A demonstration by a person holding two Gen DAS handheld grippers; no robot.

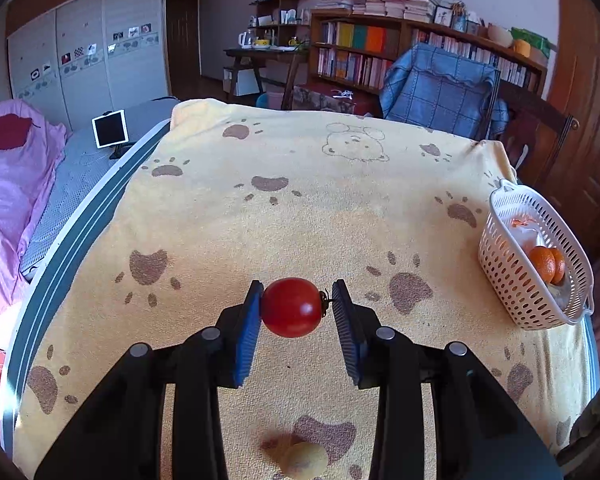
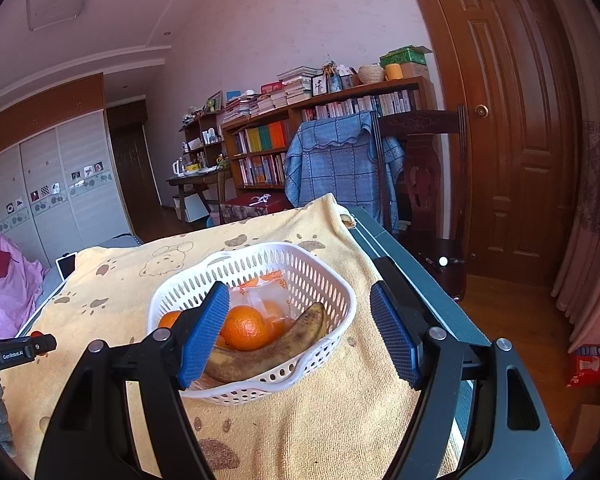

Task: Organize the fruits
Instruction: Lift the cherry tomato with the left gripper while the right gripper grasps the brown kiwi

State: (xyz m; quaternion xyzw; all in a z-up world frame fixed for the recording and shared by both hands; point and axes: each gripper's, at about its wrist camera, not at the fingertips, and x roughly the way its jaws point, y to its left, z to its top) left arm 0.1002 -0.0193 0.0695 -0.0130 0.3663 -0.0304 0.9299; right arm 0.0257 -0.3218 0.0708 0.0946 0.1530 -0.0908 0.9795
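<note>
A red tomato (image 1: pixel 291 307) hangs above the yellow towel (image 1: pixel 300 208), pinched sideways with its stem to the right, while a white basket (image 2: pixel 320 276) at the towel's right edge holds oranges (image 2: pixel 246 327) and a spotted banana (image 2: pixel 276 346).

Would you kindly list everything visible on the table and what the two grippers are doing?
tomato: one, red, lifted above the towel between the left gripper's fingers.
basket: one, white, at the table's right edge.
oranges: at least two, orange, inside the basket.
banana: one, brown-spotted, inside the basket along its near wall.
plastic bag: one, clear, inside the basket.
yellowish fruit: one, blurred, on the towel.
towel: one, yellow with brown paw prints, covering the table.
left gripper: shut on the tomato.
right gripper: open, empty, facing the basket.
</note>
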